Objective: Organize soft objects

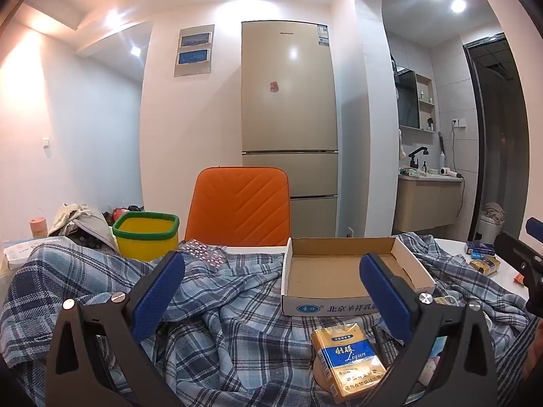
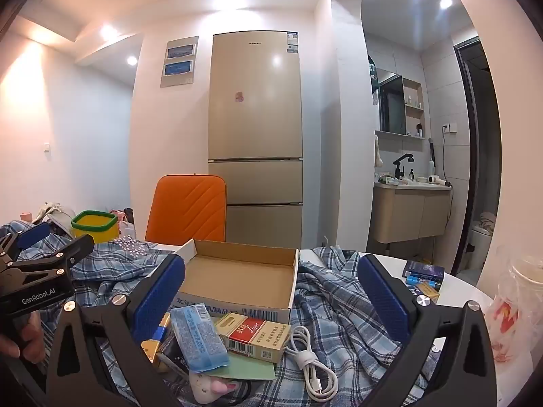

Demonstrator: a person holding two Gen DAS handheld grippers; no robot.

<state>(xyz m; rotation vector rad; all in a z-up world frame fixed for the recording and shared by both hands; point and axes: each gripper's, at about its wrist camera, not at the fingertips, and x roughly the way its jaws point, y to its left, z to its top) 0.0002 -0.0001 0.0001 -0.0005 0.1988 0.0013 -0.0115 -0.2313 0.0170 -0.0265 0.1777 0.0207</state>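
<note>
A blue plaid cloth [image 1: 234, 308] lies rumpled over the table, seen also in the right wrist view as plaid cloth [image 2: 336, 305]. An empty cardboard box [image 1: 339, 271] rests on it, the same box [image 2: 237, 274] in the right view. My left gripper [image 1: 271, 288] hovers open above the cloth, nothing between its blue pads. My right gripper [image 2: 271, 291] is open too, above a pile: a blue tissue pack [image 2: 198, 337], a red cigarette pack [image 2: 254, 335], a white cable [image 2: 312, 363] and a small white plush toy [image 2: 208, 388]. A yellow cigarette pack [image 1: 346, 356] lies near the left gripper.
A yellow bin with a green rim [image 1: 146, 234] and an orange chair back [image 1: 239, 207] stand behind the table. Small boxes [image 2: 422, 276] and a plastic bag [image 2: 516, 302] sit at the right edge. A fridge [image 1: 288, 129] stands beyond.
</note>
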